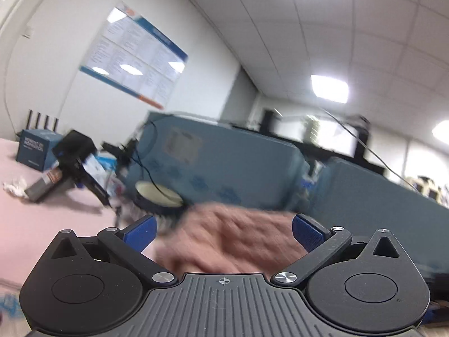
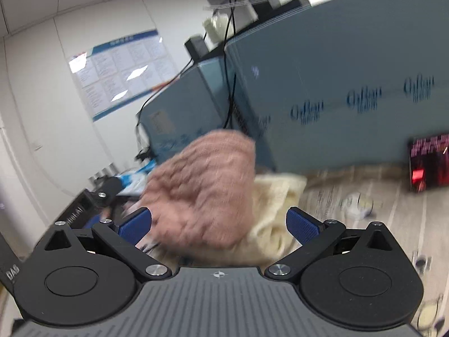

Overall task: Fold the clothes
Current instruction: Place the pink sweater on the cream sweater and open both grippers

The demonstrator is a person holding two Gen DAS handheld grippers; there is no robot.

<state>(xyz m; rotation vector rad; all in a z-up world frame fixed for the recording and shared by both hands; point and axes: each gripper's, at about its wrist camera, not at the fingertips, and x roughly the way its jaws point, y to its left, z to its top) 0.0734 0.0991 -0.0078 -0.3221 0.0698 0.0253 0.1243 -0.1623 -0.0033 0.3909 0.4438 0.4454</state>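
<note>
White walls [image 1: 56, 42], poster [image 1: 134, 56] pinned up, blue partitions [image 2: 336, 84] set around, ceiling panels [image 1: 329, 88] lit.

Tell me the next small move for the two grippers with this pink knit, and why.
Probably draw both back and re-aim at an edge of the pink knit. The left gripper and right gripper stand wide open, pads off the cloth, which lies bunched over a cream garment; blur hides its edges.
</note>
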